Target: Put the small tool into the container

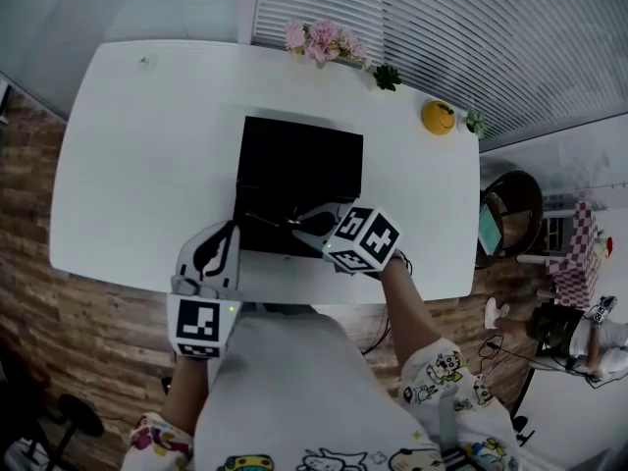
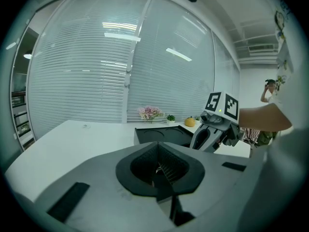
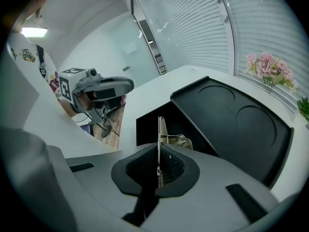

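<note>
The right tool point(image 3: 158, 167) was clamped tight on the small metal nail clipper point(image 3: 160, 137), holding it upright on edge just over the open near side of the black container point(image 1: 294, 165) on the white bench point(image 1: 137, 165). The left tool point(image 2: 161, 170), jaws together and empty, sat at the bench's near edge beside the container.

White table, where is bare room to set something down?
Bare: the table left of the black container, and the patch between container and yellow object. Crowded: the near edge with left gripper and right gripper, the far edge by the flowers.
</note>
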A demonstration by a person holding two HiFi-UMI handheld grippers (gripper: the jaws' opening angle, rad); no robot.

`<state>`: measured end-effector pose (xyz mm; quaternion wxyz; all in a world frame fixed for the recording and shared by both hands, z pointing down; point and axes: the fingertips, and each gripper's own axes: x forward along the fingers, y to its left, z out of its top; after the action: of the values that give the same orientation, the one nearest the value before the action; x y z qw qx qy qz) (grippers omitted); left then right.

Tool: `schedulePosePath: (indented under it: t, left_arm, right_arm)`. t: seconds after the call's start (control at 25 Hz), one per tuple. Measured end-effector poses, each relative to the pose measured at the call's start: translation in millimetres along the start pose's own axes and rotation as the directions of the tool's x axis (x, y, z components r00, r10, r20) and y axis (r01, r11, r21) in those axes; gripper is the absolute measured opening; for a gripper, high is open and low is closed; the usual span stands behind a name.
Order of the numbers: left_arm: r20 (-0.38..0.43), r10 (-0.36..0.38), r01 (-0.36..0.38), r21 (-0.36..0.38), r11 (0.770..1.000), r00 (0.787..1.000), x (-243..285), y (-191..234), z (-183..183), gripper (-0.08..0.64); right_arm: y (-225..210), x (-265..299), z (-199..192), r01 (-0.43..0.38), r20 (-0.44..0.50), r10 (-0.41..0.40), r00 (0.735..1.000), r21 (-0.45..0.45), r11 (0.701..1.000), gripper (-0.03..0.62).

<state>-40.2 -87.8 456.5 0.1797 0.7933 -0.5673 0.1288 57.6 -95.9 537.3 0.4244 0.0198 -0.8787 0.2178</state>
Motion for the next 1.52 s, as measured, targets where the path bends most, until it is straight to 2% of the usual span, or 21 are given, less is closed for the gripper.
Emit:
schedulePosePath:
  t: [0.28, 0.64, 0.96, 1.52]
  left_arm:
    - [-0.011, 0.004, -0.004, 0.003, 1.0, 1.0, 4, 3, -3, 0.006]
    - [-0.02, 0.008, -0.008, 0.006, 1.0, 1.0, 8, 9, -8, 0.006]
    - [-0.025, 0.02, -0.02, -0.003, 1.0, 1.0, 5, 16, -11, 0.006]
    - [-0.037, 0.009, -0.009, -0.004, 1.0, 0.999, 6, 16, -18, 0.006]
  right_arm:
    - [-2, 12, -8, -0.048, -0.069, 0.048, 0.996, 0.011, 0.999, 0.002]
    - [-6, 27, -14, -0.049, -0.132, 0.047, 0.99, -0.015, 0.999, 0.002]
    - [-13, 28, -13, 0.005, -0.119, -0.007, 0.993, -0.019, 1.0, 0.009]
    - [-29, 32, -18, 0.108, -0.1, -0.111, 0.989, -0.03, 0.994, 0.083]
